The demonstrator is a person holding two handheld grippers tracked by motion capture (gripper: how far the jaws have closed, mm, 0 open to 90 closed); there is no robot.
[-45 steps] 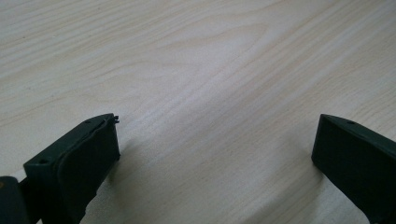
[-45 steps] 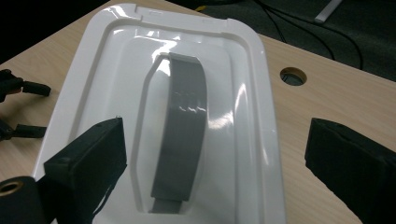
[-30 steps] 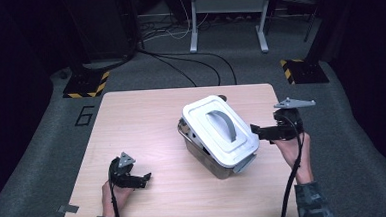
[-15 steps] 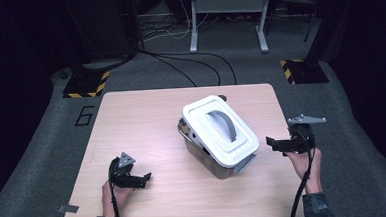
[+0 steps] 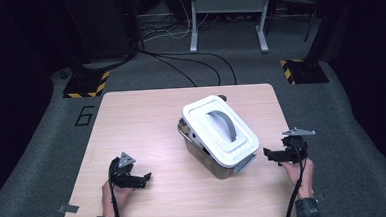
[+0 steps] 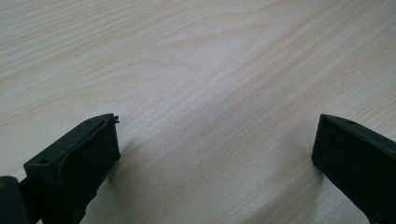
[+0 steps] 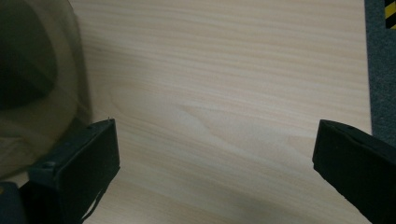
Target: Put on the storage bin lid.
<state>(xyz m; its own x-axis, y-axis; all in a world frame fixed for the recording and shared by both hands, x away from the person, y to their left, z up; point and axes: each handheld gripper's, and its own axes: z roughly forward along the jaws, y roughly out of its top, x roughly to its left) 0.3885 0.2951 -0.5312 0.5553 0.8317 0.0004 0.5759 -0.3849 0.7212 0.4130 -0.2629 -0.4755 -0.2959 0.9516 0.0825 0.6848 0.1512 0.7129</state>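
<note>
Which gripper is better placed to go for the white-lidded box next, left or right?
Probably the right. The right gripper sits open just off the box, whose wall shows beside its jaws. The left gripper, also open, rests farther off over bare table.

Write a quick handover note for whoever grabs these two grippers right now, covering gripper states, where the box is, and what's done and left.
Left gripper: open, empty, low over the table near its front left, well apart from the box.
Right gripper: open, empty, at the table's right edge, jaws pointing at the box, close beside it but not touching.
Lidded box: right of centre on the table, turned at an angle, white lid with grey handle seated on top.
Done: lid appears on.
Left: probably nothing is held, so any further handling needs a fresh grasp.
</note>
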